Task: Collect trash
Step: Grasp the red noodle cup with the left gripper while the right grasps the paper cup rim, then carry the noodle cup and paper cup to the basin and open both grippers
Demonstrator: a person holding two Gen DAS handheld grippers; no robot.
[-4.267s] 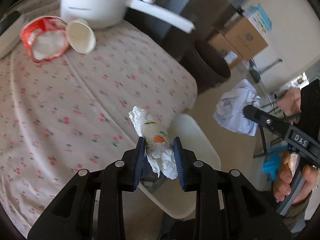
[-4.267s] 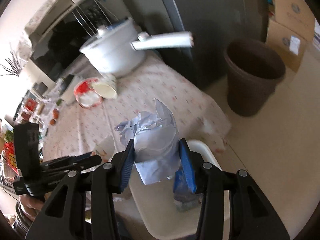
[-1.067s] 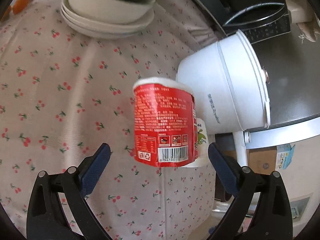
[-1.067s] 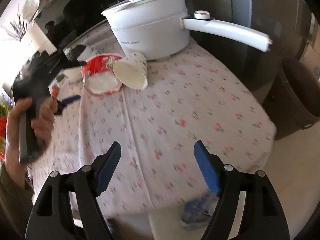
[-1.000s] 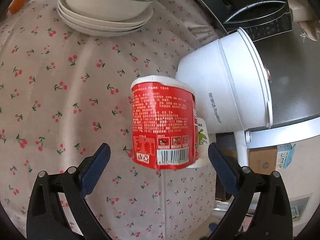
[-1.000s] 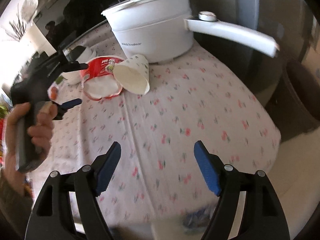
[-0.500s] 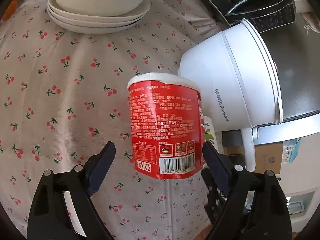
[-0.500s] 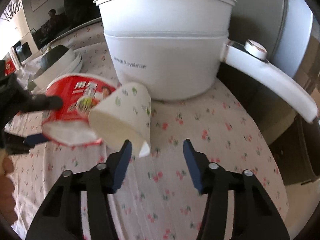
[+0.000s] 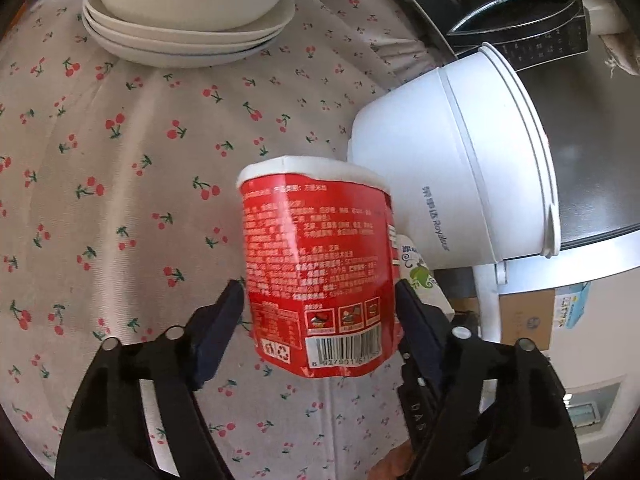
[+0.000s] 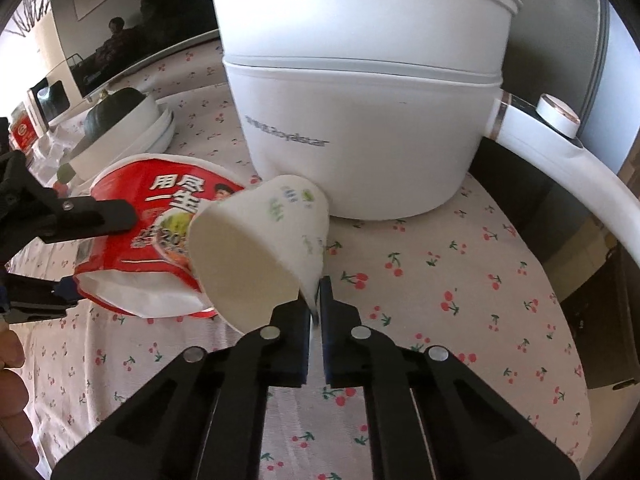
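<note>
Our right claw (image 10: 315, 300) is clamped on the paper cup's (image 10: 256, 248) rim; our left claw (image 9: 320, 312), closing, brackets the red noodle tub (image 9: 316, 272) lying beside it, near the white pot (image 10: 360, 120).

Both tools are matte black plastic. The left claw (image 9: 318, 316) has two angular arms tipped with dark blue pads, round silver screws at the joints and pale raised letters along one arm. The right claw (image 10: 315, 312) matches, with four silver screw heads across its arms.
</note>
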